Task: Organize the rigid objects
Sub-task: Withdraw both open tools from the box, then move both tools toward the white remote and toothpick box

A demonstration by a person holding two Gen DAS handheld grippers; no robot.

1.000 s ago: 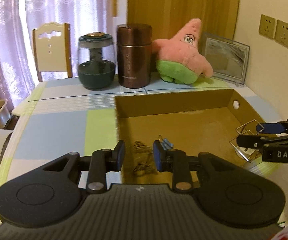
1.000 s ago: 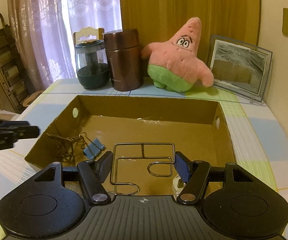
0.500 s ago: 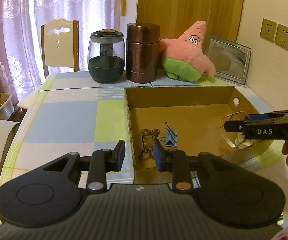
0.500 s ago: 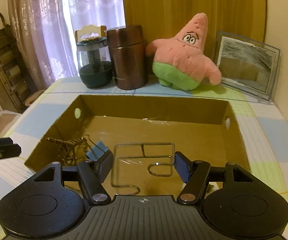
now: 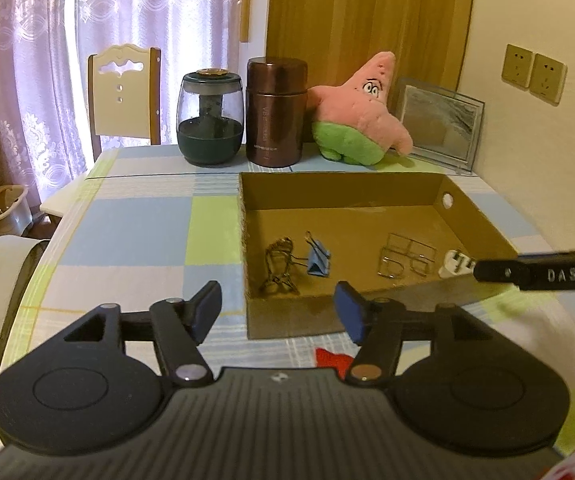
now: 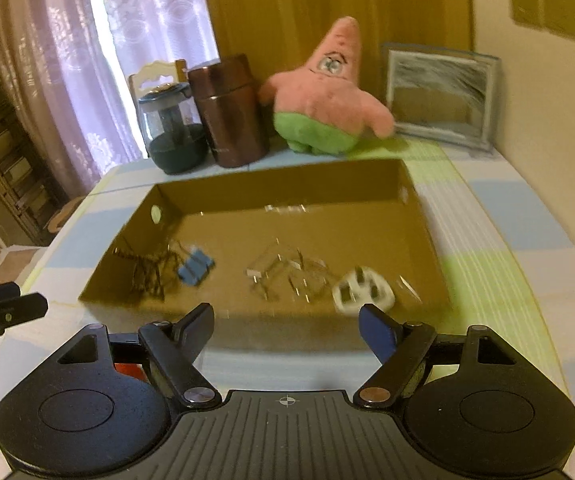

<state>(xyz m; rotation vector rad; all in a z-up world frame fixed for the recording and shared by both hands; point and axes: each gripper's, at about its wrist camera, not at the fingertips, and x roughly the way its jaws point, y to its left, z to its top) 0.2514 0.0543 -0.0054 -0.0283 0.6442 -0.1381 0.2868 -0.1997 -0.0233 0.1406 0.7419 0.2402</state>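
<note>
a shallow cardboard box (image 5: pixel 475 216) was seen at the centre of the left wrist view, resting on a checked tablecloth (image 5: pixel 135 220). four things were laid along its near floor: a dark wire tangle (image 5: pixel 277 266) at the left, a blue binder clip (image 5: pixel 318 258) just beside it, a bent wire frame (image 5: pixel 405 260) further right, and a white plug (image 5: pixel 456 264) near the right wall. the left gripper (image 5: pixel 277 310) was held before the box's near wall, its tongs spread apart and empty. the right gripper (image 6: pixel 285 326) was likewise held with its tongs apart, nothing between them; its view was blurred. along the upper part of the frame a glass jar (image 5: pixel 210 118), a brown canister (image 5: pixel 275 114), a pink star plush (image 5: pixel 361 114) and a picture frame (image 5: pixel 439 122) were lined up behind the box.
</note>
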